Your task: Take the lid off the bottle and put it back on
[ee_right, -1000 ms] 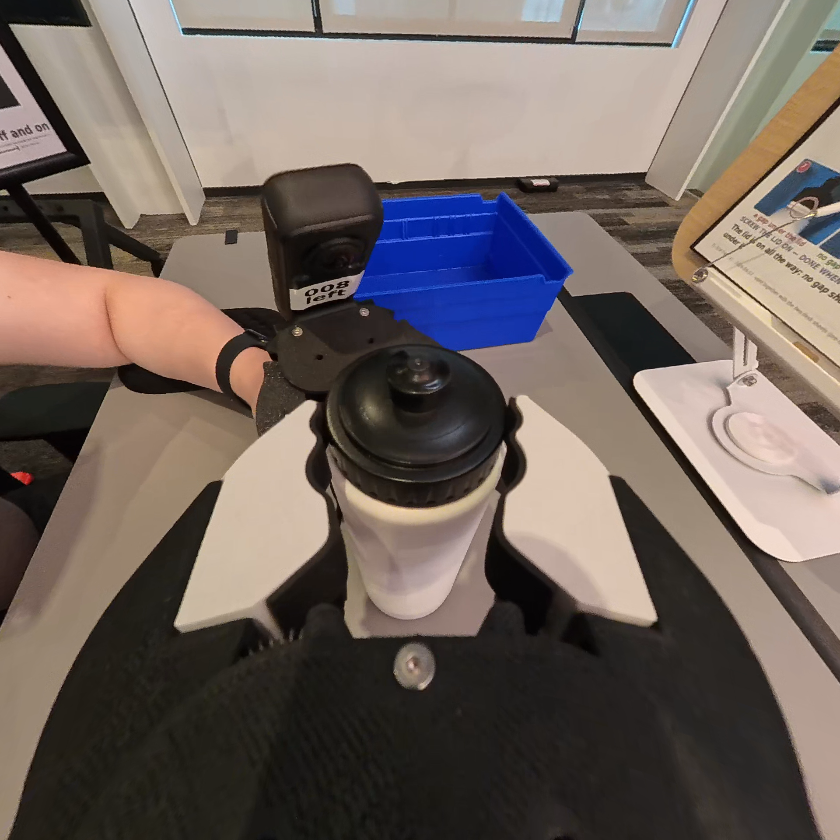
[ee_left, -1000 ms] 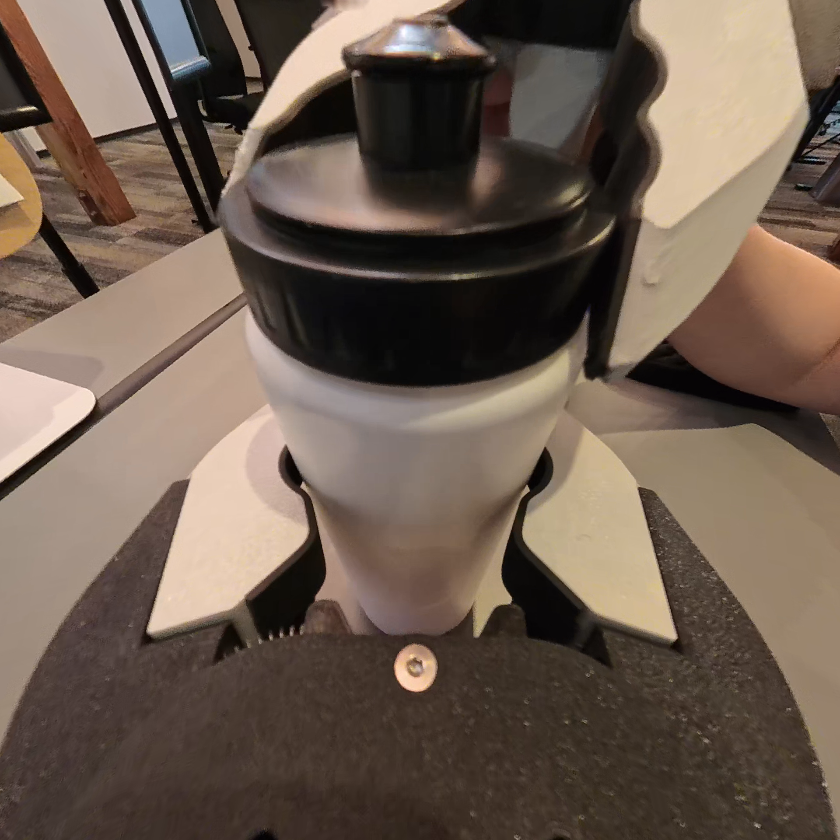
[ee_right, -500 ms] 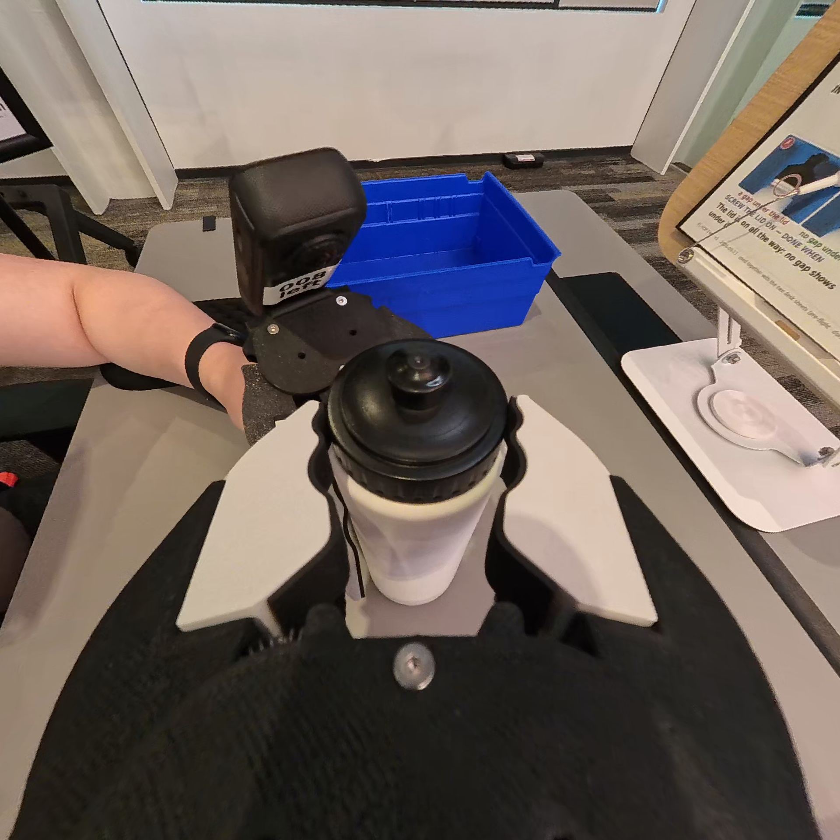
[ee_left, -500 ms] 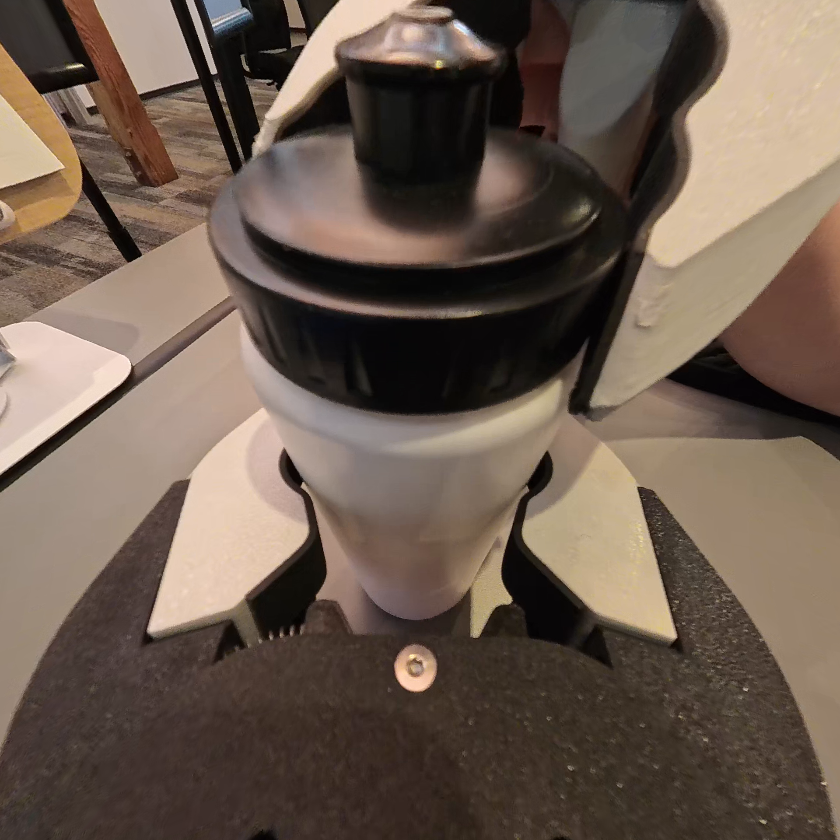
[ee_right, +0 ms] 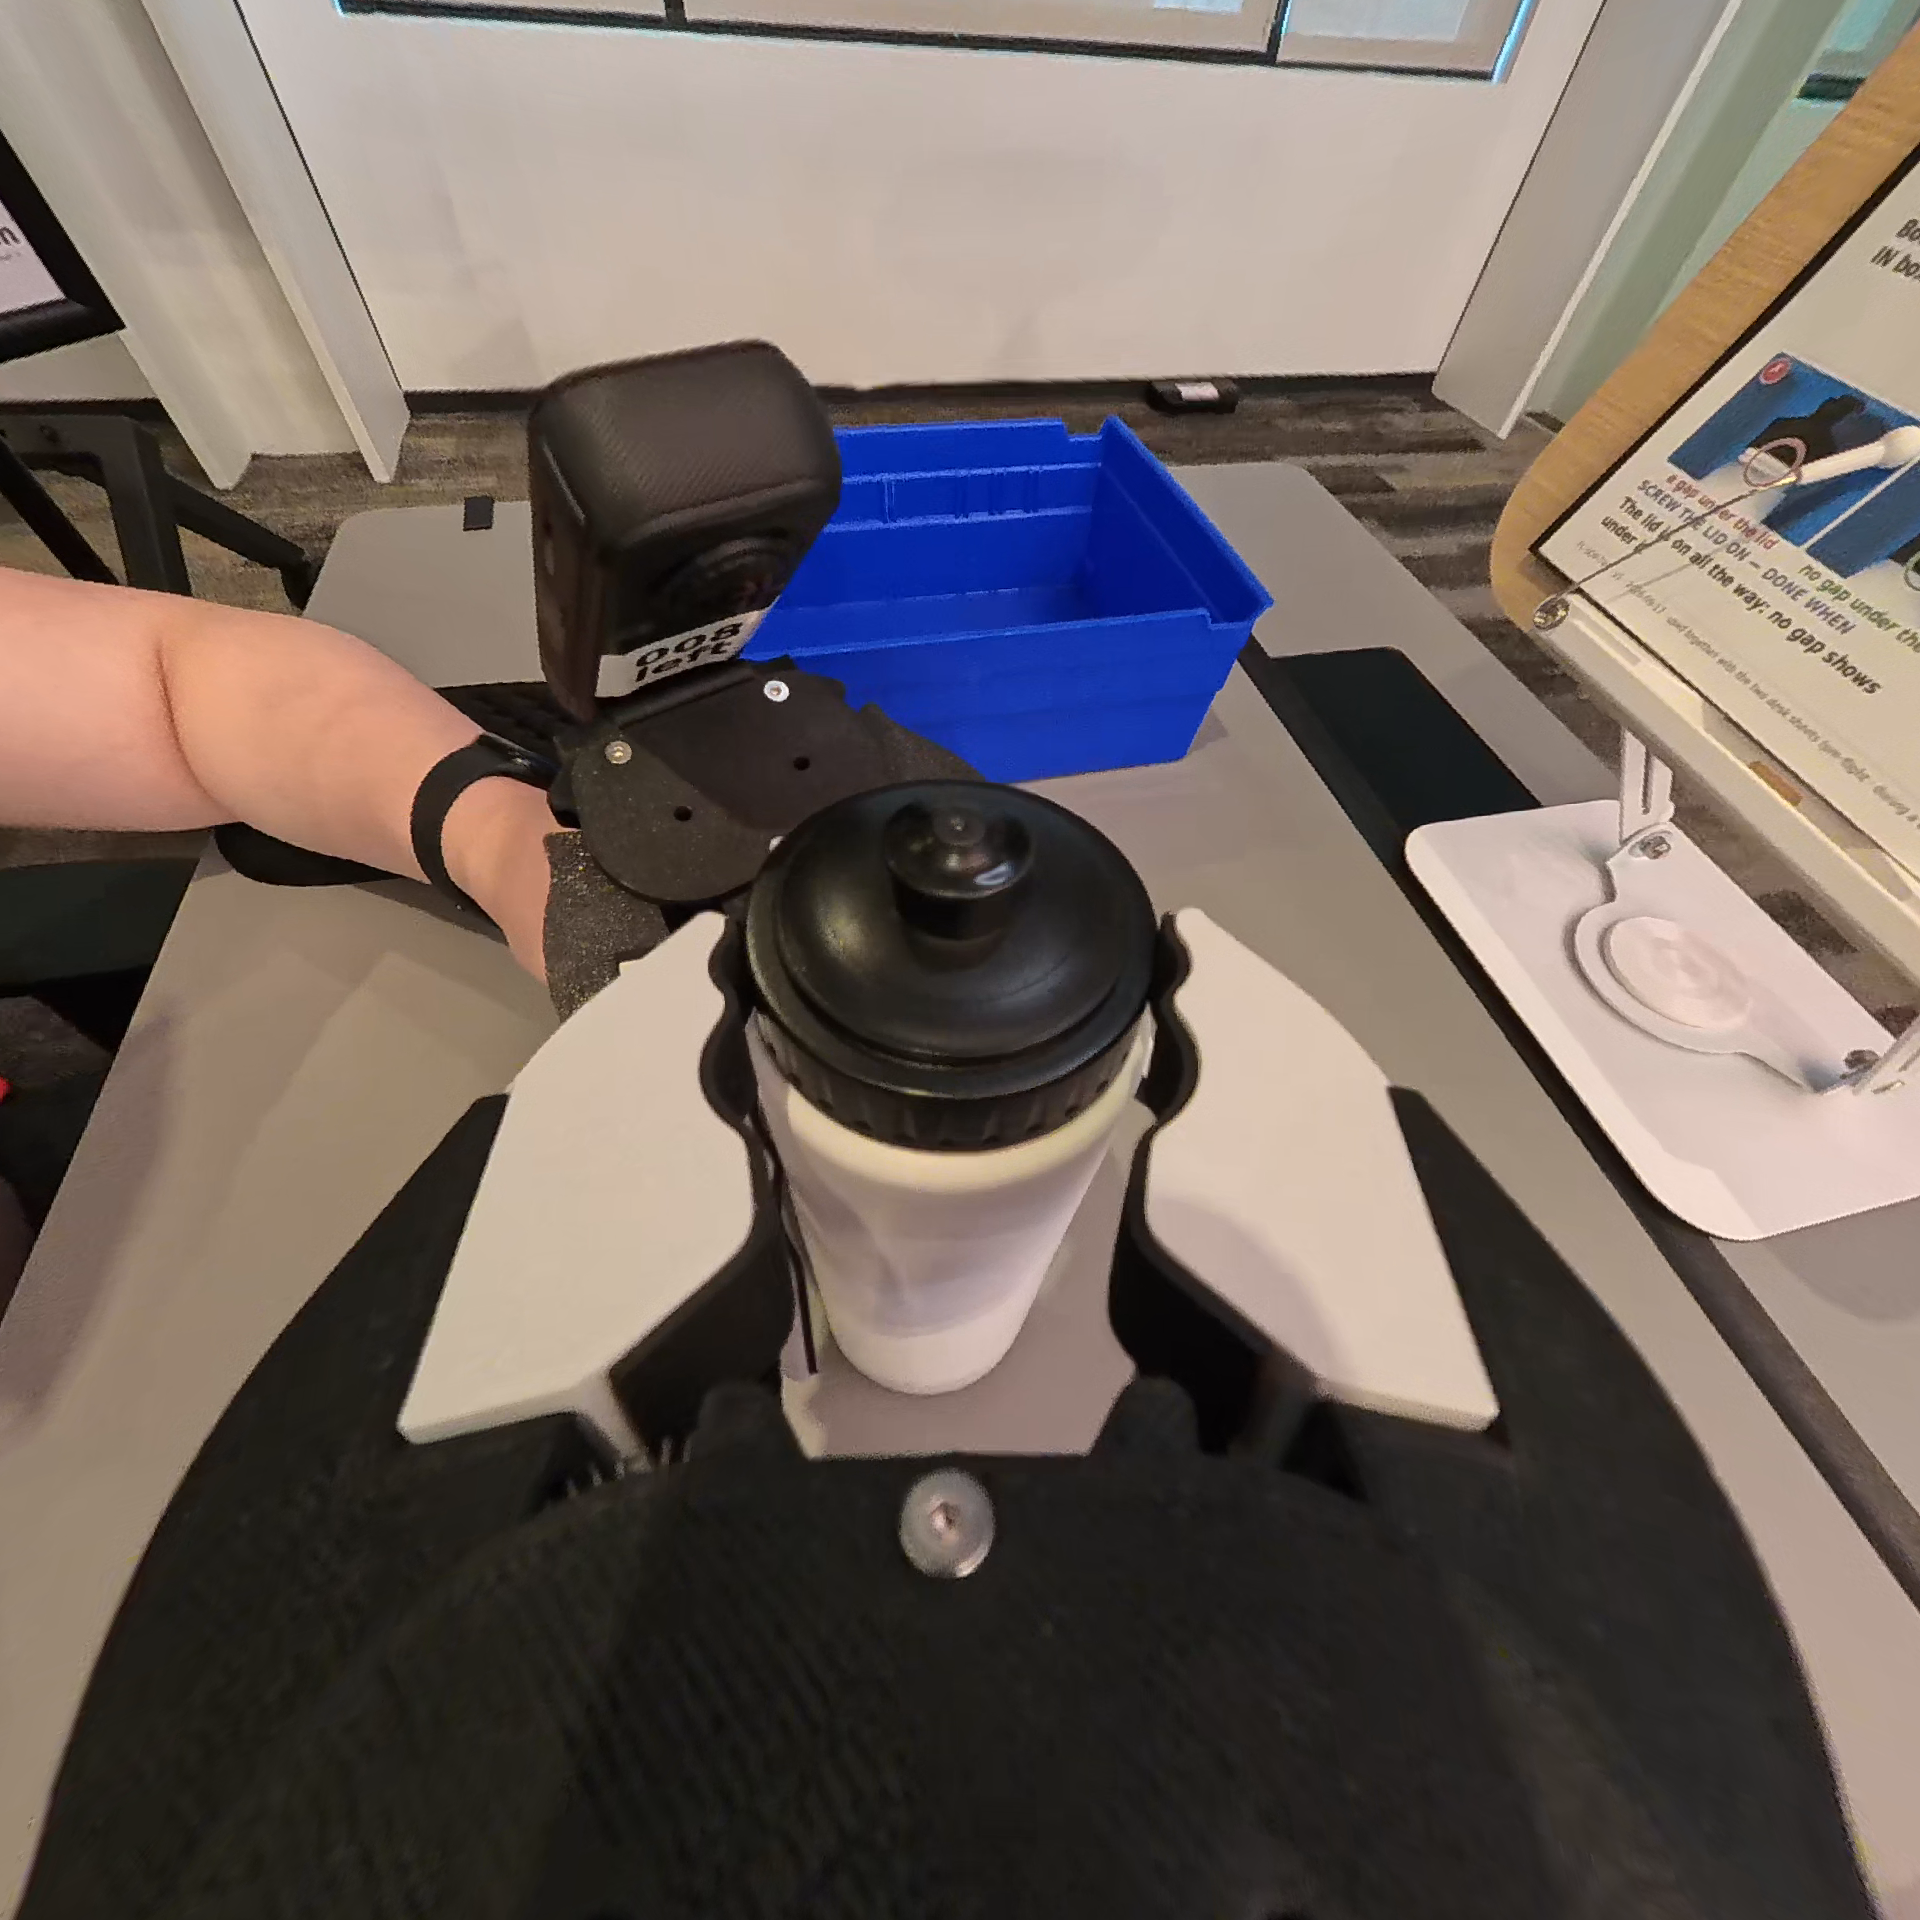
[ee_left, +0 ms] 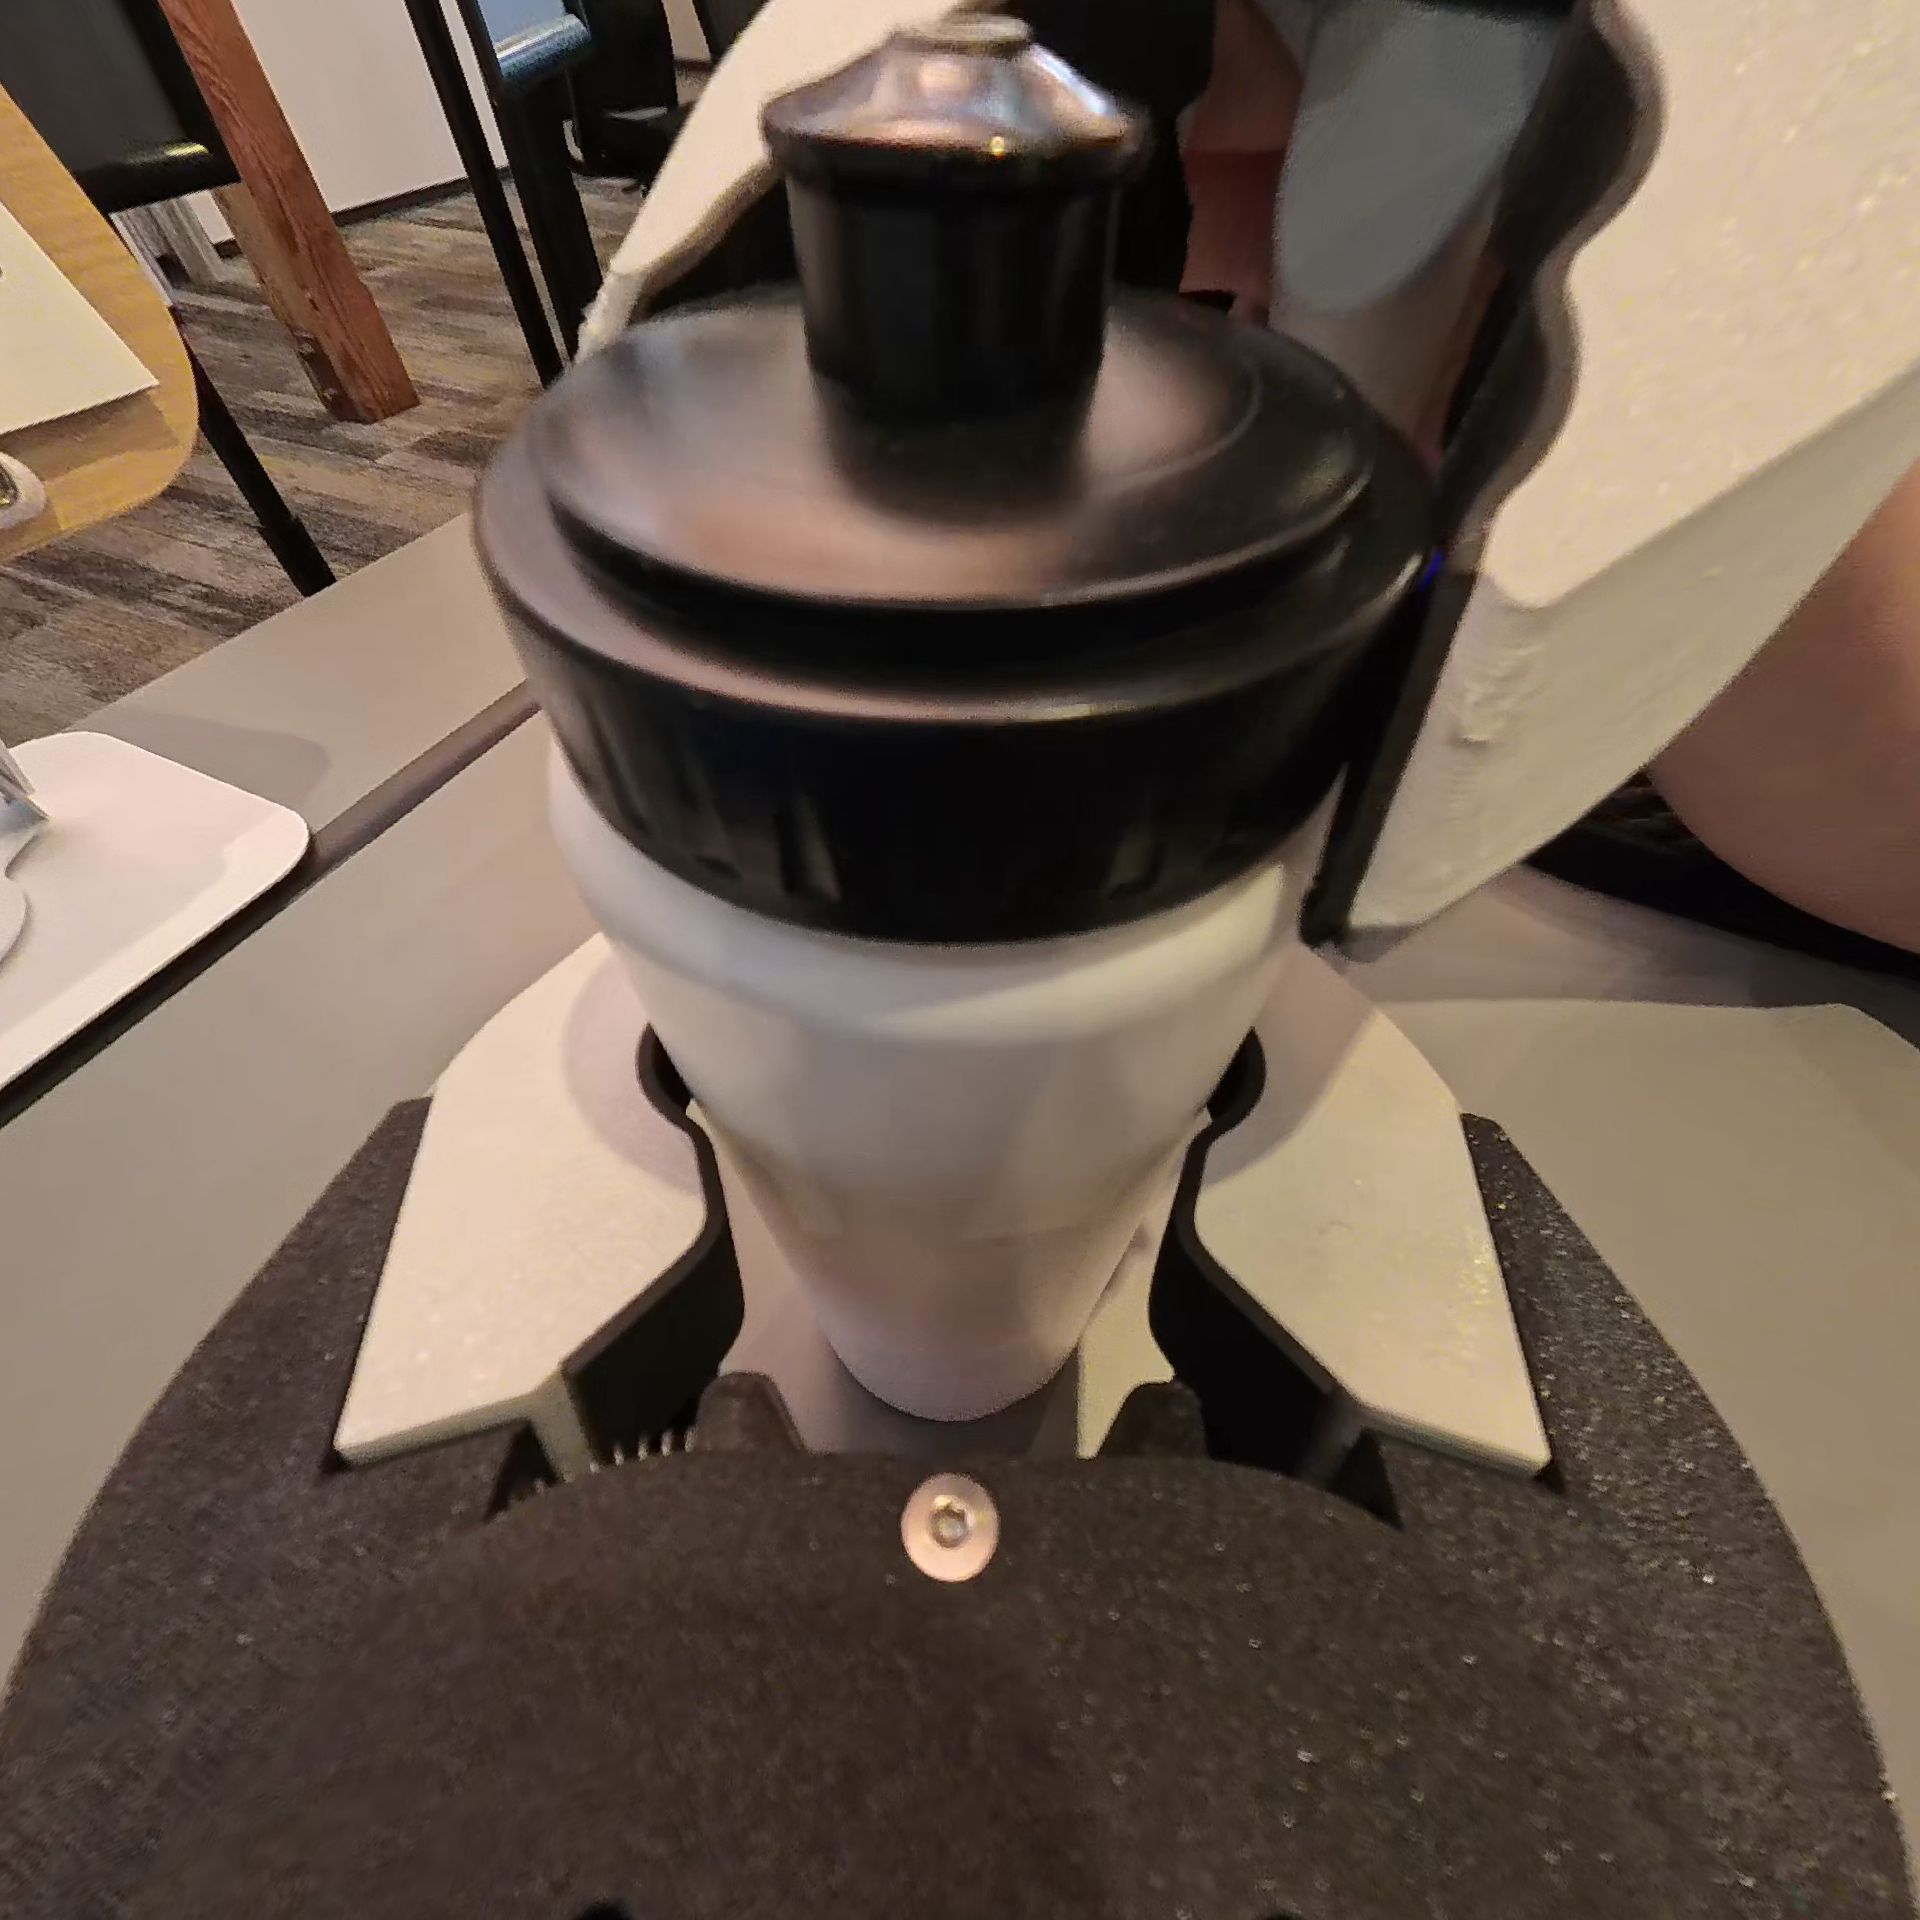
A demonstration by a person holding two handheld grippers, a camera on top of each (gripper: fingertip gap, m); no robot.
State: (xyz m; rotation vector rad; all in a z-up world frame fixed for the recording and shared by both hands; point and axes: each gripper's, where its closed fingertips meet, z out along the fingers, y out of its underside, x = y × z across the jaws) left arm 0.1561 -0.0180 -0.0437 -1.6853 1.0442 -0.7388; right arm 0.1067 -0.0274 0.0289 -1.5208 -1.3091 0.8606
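An open blue plastic bin (ee_right: pixel 1023 613) sits at twelve o'clock on the grey table (ee_right: pixel 281 1049); a white stand base (ee_right: pixel 1683 997) at three o'clock.

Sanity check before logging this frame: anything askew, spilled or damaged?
Nothing stands out. The lid sits level on the white bottle, which stands on the grey table. The right gripper clamps the lid's rim, and the left gripper clamps the body. No spill shows; the blue bin looks intact.

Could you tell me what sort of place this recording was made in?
Probably an office or lab set up for data collection: grey tables, a blue bin, an instruction sheet on a stand, carpeted floor and chairs.
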